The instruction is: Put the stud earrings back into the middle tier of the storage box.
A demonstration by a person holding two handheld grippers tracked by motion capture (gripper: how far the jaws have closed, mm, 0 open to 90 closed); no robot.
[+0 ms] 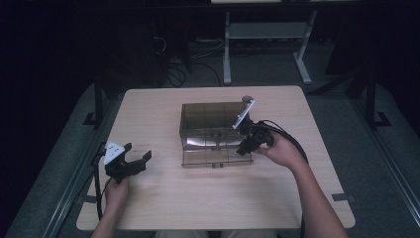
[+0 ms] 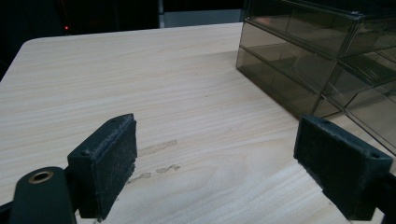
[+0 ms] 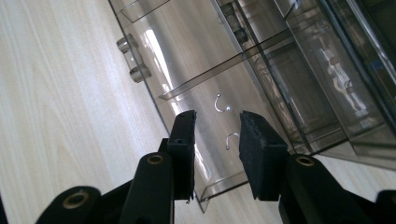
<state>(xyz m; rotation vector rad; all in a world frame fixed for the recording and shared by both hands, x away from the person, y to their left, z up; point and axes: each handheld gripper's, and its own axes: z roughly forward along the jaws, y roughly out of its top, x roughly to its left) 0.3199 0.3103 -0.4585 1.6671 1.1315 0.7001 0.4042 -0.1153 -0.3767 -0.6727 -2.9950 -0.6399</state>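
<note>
- I have the right gripper (image 1: 246,145) at the right front corner of the smoked clear plastic drawer cabinet (image 1: 208,119) that stands mid-table.
- In the right gripper view its fingers (image 3: 261,154) stand a little apart with nothing pinched; the pads press on nothing.
- Just beyond those fingers lies an open drawer (image 3: 196,84), pulled out from the cabinet over the table (image 3: 56,93).
- Two small silver hooks (image 3: 222,106) lie on the drawer's floor, directly ahead of the gap between the fingers, one behind the other.
- The drawer's round knobs (image 3: 133,58) sit to the left of the fingers in that view.
- My left gripper (image 1: 130,159) rests low over the table's left part, well apart from the cabinet.
- Its fingers (image 2: 109,163) are spread wide and empty, with bare wood between them; the cabinet lies ahead of the right-hand finger.
</note>
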